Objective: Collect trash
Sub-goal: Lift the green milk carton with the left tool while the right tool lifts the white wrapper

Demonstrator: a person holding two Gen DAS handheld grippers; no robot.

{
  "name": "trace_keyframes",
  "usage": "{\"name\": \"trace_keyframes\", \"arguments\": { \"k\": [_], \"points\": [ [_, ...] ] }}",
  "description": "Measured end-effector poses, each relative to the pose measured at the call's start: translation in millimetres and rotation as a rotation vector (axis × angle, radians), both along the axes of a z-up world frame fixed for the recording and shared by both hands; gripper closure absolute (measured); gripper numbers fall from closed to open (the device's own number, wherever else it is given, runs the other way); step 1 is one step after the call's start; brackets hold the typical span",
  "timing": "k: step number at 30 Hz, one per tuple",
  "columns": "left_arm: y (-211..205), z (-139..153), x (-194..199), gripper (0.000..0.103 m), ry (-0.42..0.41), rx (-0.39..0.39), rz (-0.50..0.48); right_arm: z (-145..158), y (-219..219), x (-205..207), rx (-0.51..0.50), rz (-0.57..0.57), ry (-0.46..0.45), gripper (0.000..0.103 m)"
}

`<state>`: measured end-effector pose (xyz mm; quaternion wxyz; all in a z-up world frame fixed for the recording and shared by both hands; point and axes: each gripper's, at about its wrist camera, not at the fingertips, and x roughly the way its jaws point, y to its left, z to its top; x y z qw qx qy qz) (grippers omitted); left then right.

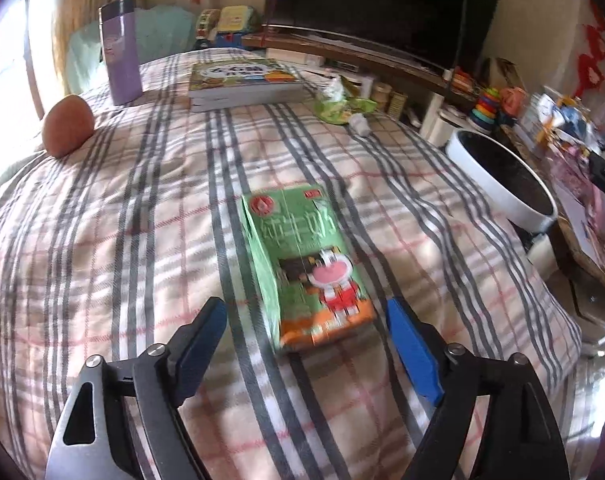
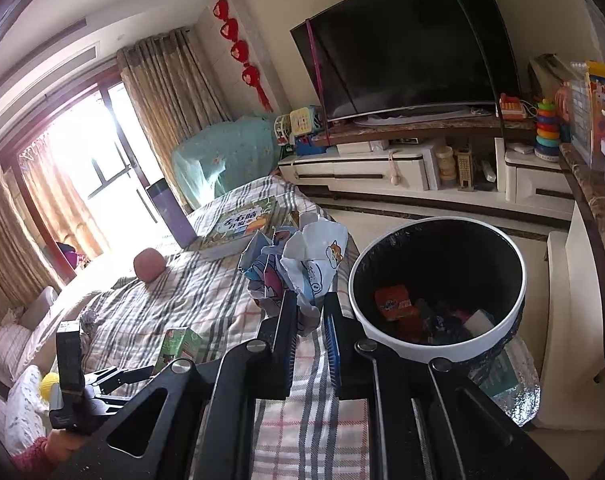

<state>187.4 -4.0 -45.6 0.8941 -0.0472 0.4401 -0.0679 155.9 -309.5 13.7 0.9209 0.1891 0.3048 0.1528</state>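
while the green milk carton (image 1: 304, 264) lies flat on the plaid blanket (image 1: 102, 260), the left gripper (image 1: 306, 314) hangs just above its near end with both jaws spread wide, one on each side of the carton and neither pad touching it. the carton's cartoon cow faces up and its orange end points toward the camera. farther back on the blanket sit a stack of children's books (image 1: 242, 84), an upright purple box (image 1: 120, 50) and a brown ball (image 1: 68, 124); a crumpled green wrapper (image 1: 342, 106) and a small white scrap (image 1: 360, 124) lie near the far right edge. the white-rimmed trash bin (image 1: 498, 172) stands off the right side of the blanket.

in the right wrist view the right gripper (image 2: 310, 316) has its jaws pressed together on a crumpled blue-and-white printed wrapper (image 2: 298, 264), which sticks up above the fingertips, held over the blanket just left of the trash bin's (image 2: 518, 280) rim. the bin has a black liner, and an orange packet (image 2: 394, 304) with other dark rubbish lies at its bottom. the milk carton (image 2: 182, 344) shows at lower left, with the left gripper's body (image 2: 72, 376) beside it and a hand in a pink sleeve (image 2: 42, 454) below. a large dark television (image 2: 410, 44) stands on the cabinet behind.
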Motion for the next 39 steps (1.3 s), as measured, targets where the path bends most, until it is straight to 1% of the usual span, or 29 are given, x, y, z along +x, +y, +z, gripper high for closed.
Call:
{"name": "trace_keyframes", "arguments": {
  "k": [3,5,6,7,9,10,13,17,25,39],
  "points": [
    [-7.3,-2.4,16.1,0.020,0.008,0.036,0.035,-5.5,1.4,4.6,0.016,-0.010,0.013,0.090],
    [-12.1,-4.8,23.2,0.022,0.001,0.063,0.045,-10.7,2.7,9.2,0.025,-0.011,0.030,0.090],
    [-14.8,-6.3,24.6,0.030,-0.004,0.069,0.041,-13.5,3.8,10.6,0.030,-0.008,0.036,0.090],
    [-17.2,-8.9,26.0,0.046,-0.001,0.065,0.025,-14.8,4.2,11.7,0.032,-0.005,0.040,0.090],
    [-21.0,-14.5,28.8,0.056,0.020,0.070,0.001,-18.8,6.2,14.5,0.033,0.001,0.052,0.090],
    [-22.6,-14.6,28.7,0.057,0.015,0.074,-0.006,-20.2,6.4,15.5,0.034,0.004,0.058,0.090],
    [-23.3,-11.7,33.0,0.058,0.007,0.048,-0.027,-23.0,6.6,17.4,0.036,0.008,0.066,0.090],
    [-36.5,1.5,34.3,0.058,-0.030,0.051,-0.078,-26.2,4.7,20.2,0.047,0.011,0.077,0.090],
    [-65.6,26.3,43.0,0.058,-0.073,0.019,-0.166,-27.6,-6.4,24.2,0.059,-0.010,0.089,0.090],
    [-103.4,34.1,64.2,0.058,-0.087,0.006,-0.248,-34.3,-42.2,20.4,0.061,-0.087,0.107,0.090]
  ]
}}
